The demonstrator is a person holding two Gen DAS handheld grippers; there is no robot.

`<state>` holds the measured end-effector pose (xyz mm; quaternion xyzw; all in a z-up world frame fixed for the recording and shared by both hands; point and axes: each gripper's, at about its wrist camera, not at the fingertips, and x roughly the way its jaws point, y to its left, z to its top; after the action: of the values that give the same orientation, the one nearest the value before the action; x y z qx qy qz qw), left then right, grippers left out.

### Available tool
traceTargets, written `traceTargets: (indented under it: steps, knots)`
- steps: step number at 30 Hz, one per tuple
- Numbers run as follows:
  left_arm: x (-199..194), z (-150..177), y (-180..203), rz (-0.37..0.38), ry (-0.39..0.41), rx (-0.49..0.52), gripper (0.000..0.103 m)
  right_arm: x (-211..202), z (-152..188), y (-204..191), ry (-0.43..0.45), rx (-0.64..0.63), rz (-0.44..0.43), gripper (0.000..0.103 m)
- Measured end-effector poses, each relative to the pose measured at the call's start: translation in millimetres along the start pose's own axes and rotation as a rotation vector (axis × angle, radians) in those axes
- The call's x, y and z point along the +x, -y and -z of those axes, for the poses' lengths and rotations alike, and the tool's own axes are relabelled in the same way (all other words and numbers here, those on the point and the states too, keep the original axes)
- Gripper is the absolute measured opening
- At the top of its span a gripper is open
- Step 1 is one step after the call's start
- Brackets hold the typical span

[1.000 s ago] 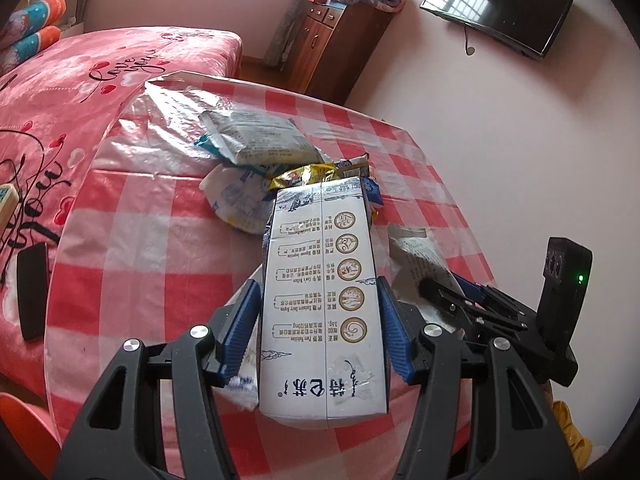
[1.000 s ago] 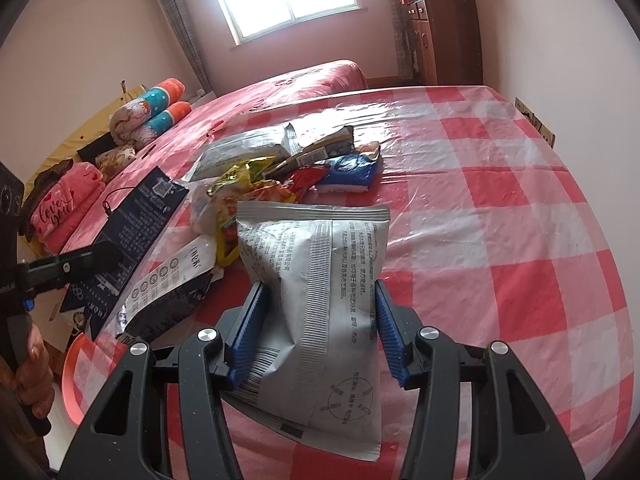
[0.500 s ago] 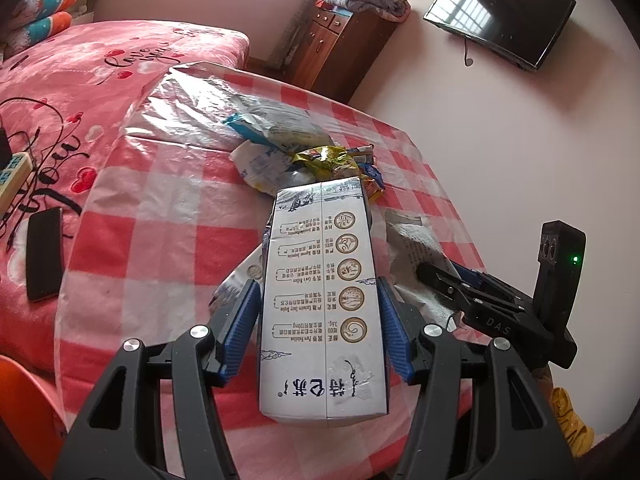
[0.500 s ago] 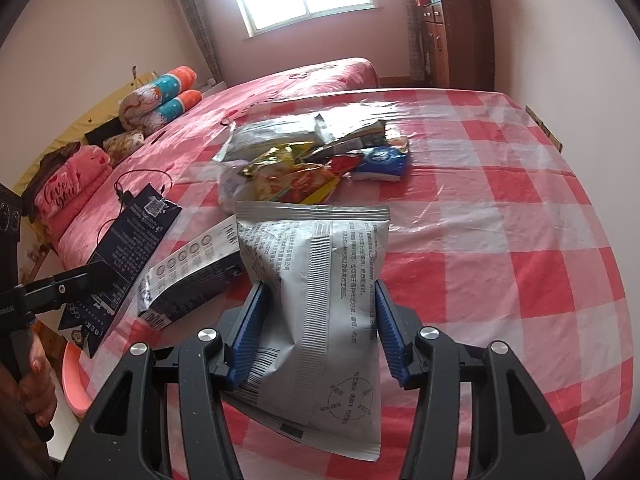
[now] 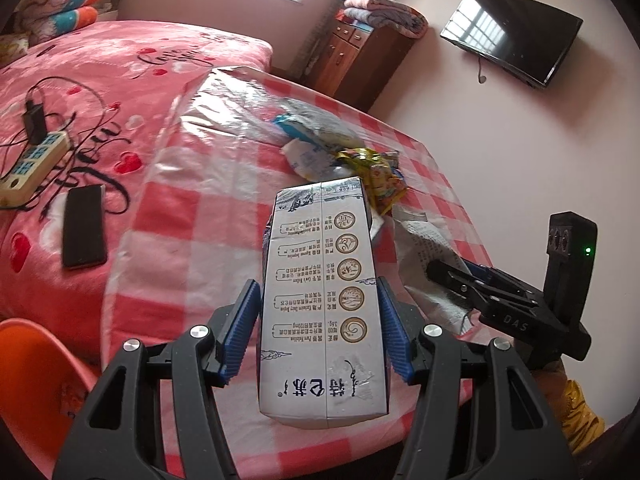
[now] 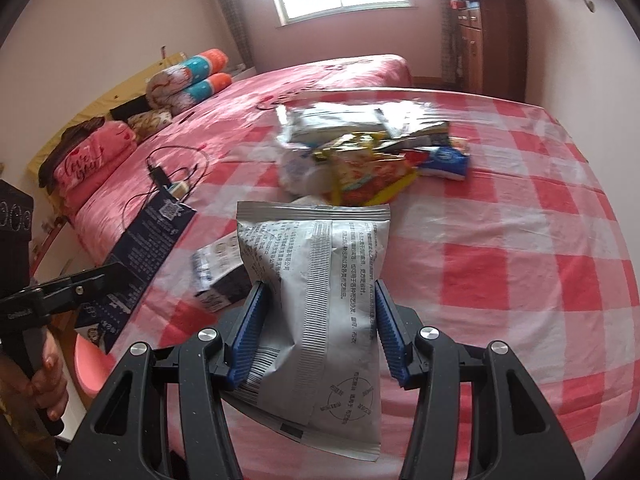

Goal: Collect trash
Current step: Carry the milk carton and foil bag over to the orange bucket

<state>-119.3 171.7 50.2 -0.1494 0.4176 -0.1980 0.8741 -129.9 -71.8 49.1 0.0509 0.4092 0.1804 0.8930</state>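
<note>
Checkered tablecloth below: left gripper clamps 1 stiff, light carton across its sides; right gripper pinches 1 soft, crinkly, slippery packet mid-body.

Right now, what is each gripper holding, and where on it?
Left gripper clamps the white carton across its long sides, near the lower half. Right gripper pinches the grey foil packet at its side edges, around mid-height.

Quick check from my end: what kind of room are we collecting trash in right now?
Most likely a bedroom in a home. A bed with a pink heart-print cover sits right beside the checked table, a TV hangs on the wall, and folded blankets top a wooden cabinet.
</note>
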Motion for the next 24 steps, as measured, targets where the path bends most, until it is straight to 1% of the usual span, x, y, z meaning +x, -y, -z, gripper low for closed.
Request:
traceTargets:
  steps: [3,10,14,17,24]
  knots:
    - [-9,7,-12,-0.014,0.006,-0.022,0.059,4,2,-19,-0.016,-0.034,-0.023,0.054]
    - [-37,28,-47,-0.075,0.027,-0.085,0.059,16,5,-68,-0.064,-0.122,-0.101,0.054]
    - [-54,39,-68,-0.119,0.041,-0.124,0.059,25,10,-99,-0.096,-0.180,-0.150,0.054]
    - [-69,48,-86,-0.169,0.051,-0.154,0.059,32,12,-123,-0.121,-0.220,-0.189,0.054]
    - [-101,77,-139,-0.259,0.078,-0.276,0.059,47,15,-176,-0.166,-0.306,-0.266,0.054]
